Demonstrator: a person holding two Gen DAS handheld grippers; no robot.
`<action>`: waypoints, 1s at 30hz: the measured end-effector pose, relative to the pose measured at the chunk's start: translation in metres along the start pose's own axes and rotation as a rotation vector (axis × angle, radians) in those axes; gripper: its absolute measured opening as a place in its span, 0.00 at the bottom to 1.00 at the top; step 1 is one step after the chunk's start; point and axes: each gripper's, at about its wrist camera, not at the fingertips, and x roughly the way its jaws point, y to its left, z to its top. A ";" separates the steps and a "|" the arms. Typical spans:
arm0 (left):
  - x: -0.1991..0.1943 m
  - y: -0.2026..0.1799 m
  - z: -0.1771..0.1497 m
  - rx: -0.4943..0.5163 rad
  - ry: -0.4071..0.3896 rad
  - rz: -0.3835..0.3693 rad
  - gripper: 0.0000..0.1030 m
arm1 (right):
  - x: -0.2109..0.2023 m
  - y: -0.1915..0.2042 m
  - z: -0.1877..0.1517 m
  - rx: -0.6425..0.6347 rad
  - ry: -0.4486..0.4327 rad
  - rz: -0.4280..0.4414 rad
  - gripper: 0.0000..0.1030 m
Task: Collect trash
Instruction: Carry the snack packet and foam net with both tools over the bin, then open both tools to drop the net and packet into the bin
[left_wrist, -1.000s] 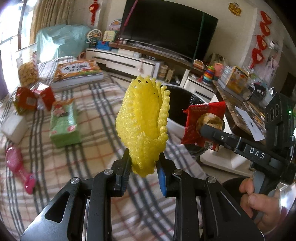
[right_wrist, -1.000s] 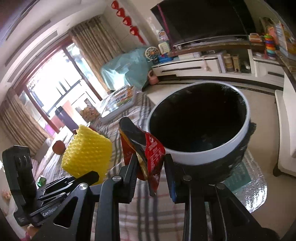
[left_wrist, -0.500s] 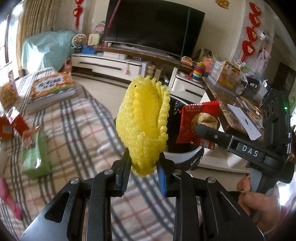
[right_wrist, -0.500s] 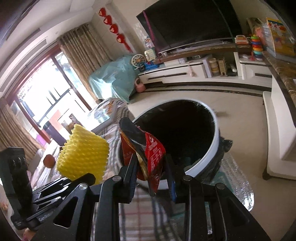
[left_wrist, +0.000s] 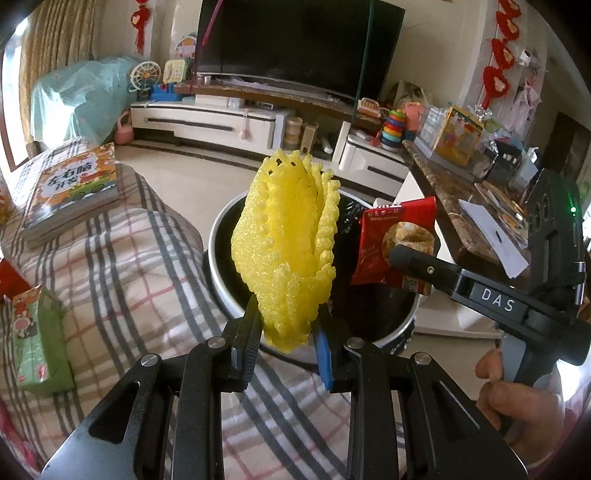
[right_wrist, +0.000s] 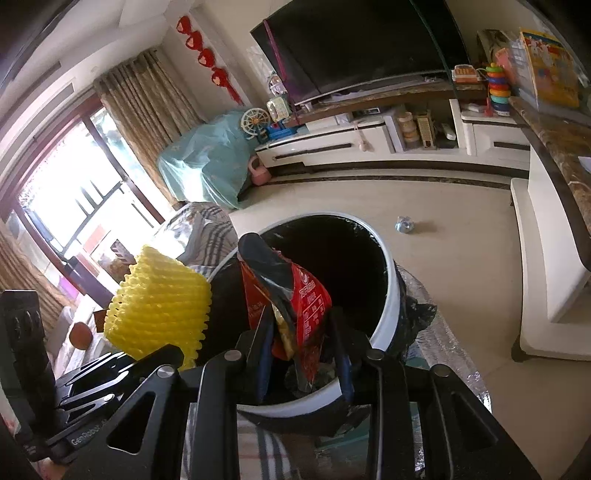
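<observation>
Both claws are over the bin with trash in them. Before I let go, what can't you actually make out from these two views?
- Bin contents: its inside is black in both views; the yellow foam net also blocks it in the left wrist view.
- Red snack wrapper: the print is too small to read.
- Right claw grip: the crumpled wrapper hides the pad contact.
- Bin base: cut off behind the claw bodies.

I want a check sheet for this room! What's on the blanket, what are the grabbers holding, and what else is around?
Surface: checked blanket.
Job's things: yellow foam net, red snack wrapper, white bin with a black liner.
Clutter: book, green tissue pack.
Grippers: left gripper shut on the net; right gripper shut on the wrapper; both over the bin.
Cables: nothing seen.
Surroundings: television, white cabinet, toys, curtains.
</observation>
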 end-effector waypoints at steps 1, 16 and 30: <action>0.003 -0.001 0.001 0.000 0.004 -0.001 0.24 | 0.001 -0.001 0.001 0.000 0.002 -0.002 0.30; 0.017 -0.002 0.011 -0.020 0.028 -0.002 0.34 | 0.013 0.001 0.014 -0.027 0.008 -0.030 0.32; -0.013 0.013 -0.016 -0.072 -0.011 0.023 0.61 | -0.004 0.007 0.012 -0.006 -0.027 -0.021 0.79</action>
